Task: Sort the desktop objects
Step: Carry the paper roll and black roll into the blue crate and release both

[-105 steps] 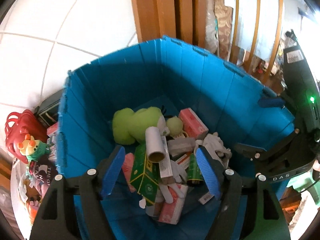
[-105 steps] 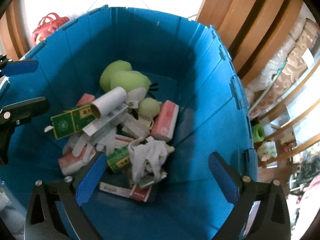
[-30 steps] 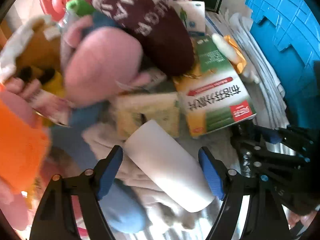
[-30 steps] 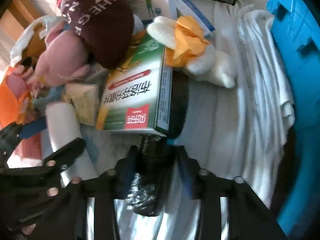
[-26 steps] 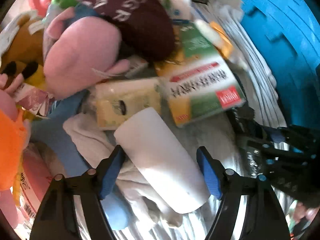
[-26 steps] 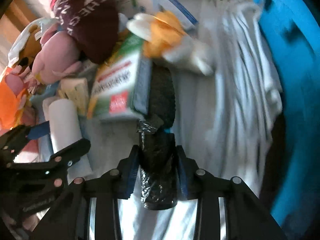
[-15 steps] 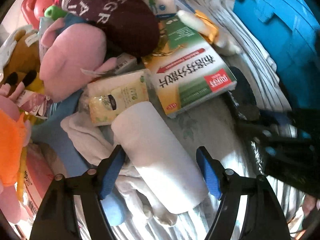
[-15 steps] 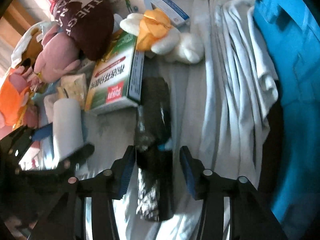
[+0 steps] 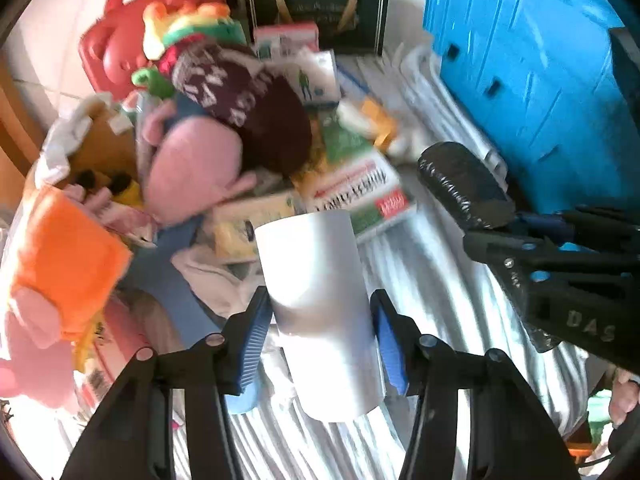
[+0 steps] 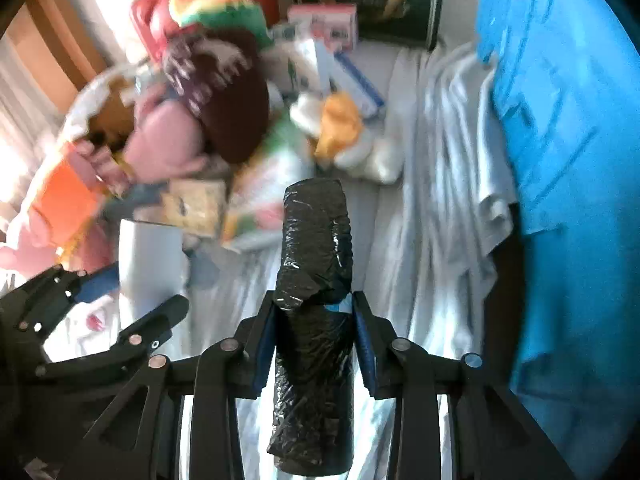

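1. Blue plastic crate [image 9: 532,80] stood at the right; its interior was out of view.
2. Left gripper [image 9: 320,332], jaws just closing, pinched the white roll [image 9: 320,304] above the striped cloth [image 9: 432,264].
3. Right gripper [image 10: 316,332], jaws just closing, clamped the black roll [image 10: 314,320].

1. The white roll [image 9: 320,300] looks like smooth, matt paper.
2. The black roll [image 10: 314,320] is wrapped in crinkled, glossy plastic film.
3. The blue bin [image 9: 532,80], right of the white roll, is moulded plastic with a slight sheen.
4. The white cloth [image 10: 440,168] beneath the rolls is soft, creased fabric.
5. The pink toy [image 9: 192,172] and orange toy [image 9: 60,256], left of the white roll, look plush.
6. The green box [image 9: 360,192] behind the white roll is printed card.
7. Each tool, left tool [image 9: 320,342] and right tool [image 10: 316,344], has matt black plastic arms and ribbed blue pads [image 9: 252,340].
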{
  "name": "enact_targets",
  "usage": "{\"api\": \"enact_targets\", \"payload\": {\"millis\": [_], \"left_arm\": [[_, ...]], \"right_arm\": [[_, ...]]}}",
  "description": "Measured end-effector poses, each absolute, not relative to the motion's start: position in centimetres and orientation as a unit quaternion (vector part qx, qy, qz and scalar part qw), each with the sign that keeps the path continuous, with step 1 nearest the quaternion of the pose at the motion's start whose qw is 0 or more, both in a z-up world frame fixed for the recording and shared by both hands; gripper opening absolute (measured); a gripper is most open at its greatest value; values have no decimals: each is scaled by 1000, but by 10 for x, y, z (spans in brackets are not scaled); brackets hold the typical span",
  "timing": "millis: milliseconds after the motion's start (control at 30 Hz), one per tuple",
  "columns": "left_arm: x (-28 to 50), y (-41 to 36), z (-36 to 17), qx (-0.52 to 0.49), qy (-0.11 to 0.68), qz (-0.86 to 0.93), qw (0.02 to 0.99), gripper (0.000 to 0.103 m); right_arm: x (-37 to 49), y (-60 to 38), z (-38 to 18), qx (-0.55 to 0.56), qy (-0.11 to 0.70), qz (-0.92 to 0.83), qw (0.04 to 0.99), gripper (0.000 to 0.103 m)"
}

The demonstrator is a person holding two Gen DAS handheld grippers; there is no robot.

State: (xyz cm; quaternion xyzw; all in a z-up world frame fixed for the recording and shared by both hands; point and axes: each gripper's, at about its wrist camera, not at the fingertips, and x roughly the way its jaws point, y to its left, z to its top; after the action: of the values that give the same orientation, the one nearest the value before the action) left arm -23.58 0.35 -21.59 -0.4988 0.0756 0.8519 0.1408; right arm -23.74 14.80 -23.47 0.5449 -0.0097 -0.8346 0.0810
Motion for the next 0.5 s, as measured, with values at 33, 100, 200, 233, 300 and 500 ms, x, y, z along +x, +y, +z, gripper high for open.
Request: {"api": "enact_targets", "payload": {"millis": [33, 100, 200, 233, 300, 500], "left_arm": [[-233, 0, -207, -489, 70, 858, 141, 50], [-232, 0, -194, -473, 67, 867, 142, 50], [-233, -2, -179, -450, 65, 880, 140, 50], [-229, -6, -168, -440, 61, 885, 142, 50], [-223, -6, -152, -424, 59, 892, 145, 50], [-219, 7, -102, -366, 61, 914, 166, 50]], "right_arm": [[-236, 153, -229, 537, -10, -840, 80, 34], [-233, 158, -208, 519, -14, -851, 81, 35], [-229, 155, -182, 492, -16, -867, 82, 34], [-227, 154, -174, 482, -17, -872, 84, 35], [-226, 149, -160, 465, -20, -881, 86, 35], [-205, 151, -103, 406, -21, -910, 77, 35]]}}
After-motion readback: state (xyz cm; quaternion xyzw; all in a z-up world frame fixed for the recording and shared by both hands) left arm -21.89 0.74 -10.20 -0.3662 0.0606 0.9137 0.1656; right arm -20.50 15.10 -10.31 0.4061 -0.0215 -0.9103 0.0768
